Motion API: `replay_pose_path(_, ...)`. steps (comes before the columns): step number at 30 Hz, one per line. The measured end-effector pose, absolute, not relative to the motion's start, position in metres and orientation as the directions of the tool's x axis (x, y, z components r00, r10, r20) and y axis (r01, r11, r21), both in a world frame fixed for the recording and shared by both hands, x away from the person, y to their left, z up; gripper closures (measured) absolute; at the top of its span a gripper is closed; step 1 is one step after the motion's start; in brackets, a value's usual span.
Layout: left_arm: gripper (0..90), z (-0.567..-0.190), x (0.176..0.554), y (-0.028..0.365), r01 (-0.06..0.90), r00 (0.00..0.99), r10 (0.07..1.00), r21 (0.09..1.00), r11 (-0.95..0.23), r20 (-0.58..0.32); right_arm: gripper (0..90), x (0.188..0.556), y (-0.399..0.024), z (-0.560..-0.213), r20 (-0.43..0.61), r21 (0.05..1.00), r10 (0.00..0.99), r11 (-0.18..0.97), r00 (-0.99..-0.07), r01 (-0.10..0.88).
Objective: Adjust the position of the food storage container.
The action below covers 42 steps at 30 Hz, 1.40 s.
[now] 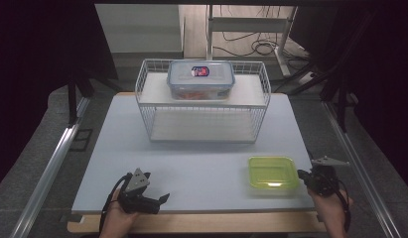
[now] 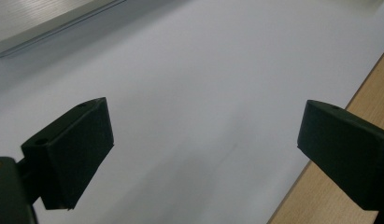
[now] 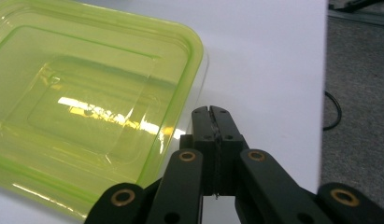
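Green plastic container sits at five o'clock on the table; the right gripper, jaws pressed together and empty, noses toward its three o'clock edge. Best approach: spread wide before contact. Left gripper waits, jaws spread, empty.

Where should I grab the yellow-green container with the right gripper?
Probably by its right-hand rim, coming from the right, where the right gripper already sits with jaws shut and empty. The yellow-green container lies flat and too wide to span, but its thin lip juts out: open the jaws, one above and one below it.
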State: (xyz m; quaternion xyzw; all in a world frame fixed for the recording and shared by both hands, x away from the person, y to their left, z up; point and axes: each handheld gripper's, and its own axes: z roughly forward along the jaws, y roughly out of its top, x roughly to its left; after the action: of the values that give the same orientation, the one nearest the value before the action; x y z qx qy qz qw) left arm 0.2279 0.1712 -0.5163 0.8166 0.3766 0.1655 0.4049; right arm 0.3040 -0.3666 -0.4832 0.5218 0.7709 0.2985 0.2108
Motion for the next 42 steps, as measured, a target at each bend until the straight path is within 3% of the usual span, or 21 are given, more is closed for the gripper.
replay_pose_path(30, 3.9, -0.516, 0.228, 0.169, 0.482, 0.665, 0.746, 0.781, -0.397, -0.031, 89.4, 0.309, -0.255, -0.487, 0.068, 0.679, 0.786, 0.416, -0.615, 0.605)
replay_pose_path(42, 4.0, -0.516, 0.227, 0.169, 0.480, 0.667, 0.744, 0.781, -0.399, -0.029, 89.4, 0.312, -0.212, -0.490, 0.051, 0.681, 0.731, 0.473, -0.680, 0.559)
